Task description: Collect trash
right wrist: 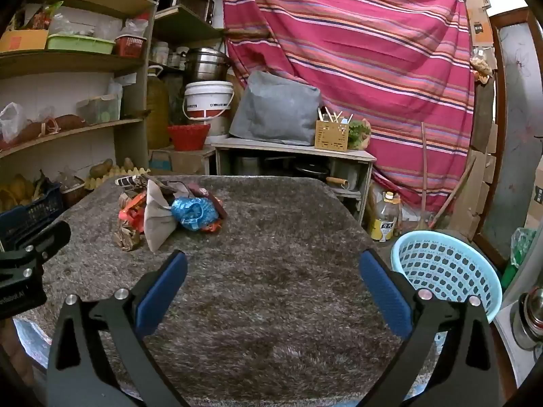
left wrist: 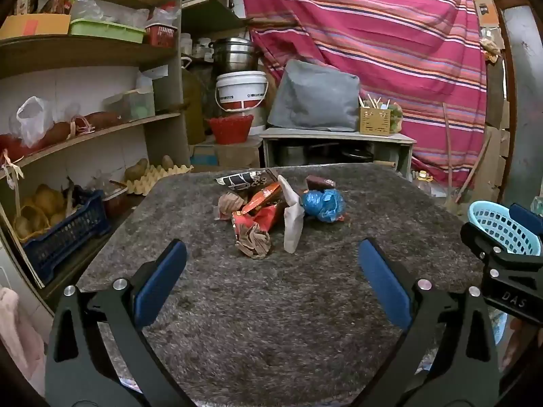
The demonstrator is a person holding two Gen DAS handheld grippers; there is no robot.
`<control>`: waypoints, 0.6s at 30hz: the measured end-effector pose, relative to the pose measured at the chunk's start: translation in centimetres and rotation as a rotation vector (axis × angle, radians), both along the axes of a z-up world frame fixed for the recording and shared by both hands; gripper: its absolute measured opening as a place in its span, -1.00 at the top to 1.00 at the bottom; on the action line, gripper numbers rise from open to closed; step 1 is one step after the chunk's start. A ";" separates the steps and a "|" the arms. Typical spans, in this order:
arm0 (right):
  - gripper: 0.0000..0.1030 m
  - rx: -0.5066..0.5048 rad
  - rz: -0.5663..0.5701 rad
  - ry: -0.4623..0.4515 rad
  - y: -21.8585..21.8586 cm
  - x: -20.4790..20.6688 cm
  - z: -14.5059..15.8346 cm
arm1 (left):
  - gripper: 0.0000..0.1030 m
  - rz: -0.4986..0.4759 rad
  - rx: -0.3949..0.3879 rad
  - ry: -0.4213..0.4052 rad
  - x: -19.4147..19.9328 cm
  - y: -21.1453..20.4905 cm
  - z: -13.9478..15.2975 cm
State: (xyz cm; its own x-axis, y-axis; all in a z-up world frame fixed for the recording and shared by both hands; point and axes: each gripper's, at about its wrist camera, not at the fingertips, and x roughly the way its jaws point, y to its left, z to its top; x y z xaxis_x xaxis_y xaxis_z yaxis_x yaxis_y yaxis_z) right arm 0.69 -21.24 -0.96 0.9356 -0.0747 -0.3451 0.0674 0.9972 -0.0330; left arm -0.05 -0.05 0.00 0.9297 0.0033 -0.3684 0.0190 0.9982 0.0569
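Note:
A heap of trash lies on the far part of a table covered with shaggy grey-brown carpet: red and orange wrappers, crumpled brown paper, a beige paper bag and a crumpled blue plastic bag. My left gripper stands open just short of the heap, nothing between its blue pads. In the right wrist view the trash heap sits far left. My right gripper is open over bare carpet. A light blue perforated basket stands off the table's right edge.
Wooden shelves with bags, egg trays and a dark blue crate of produce line the left. Behind the table stand a low cabinet, a white bucket and a striped pink cloth. An oil bottle stands on the floor.

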 end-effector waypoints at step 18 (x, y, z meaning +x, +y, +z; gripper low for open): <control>-0.93 -0.001 0.000 -0.002 0.1 0.2 -0.1 | -0.90 0.022 -0.012 -0.006 -0.3 0.3 0.3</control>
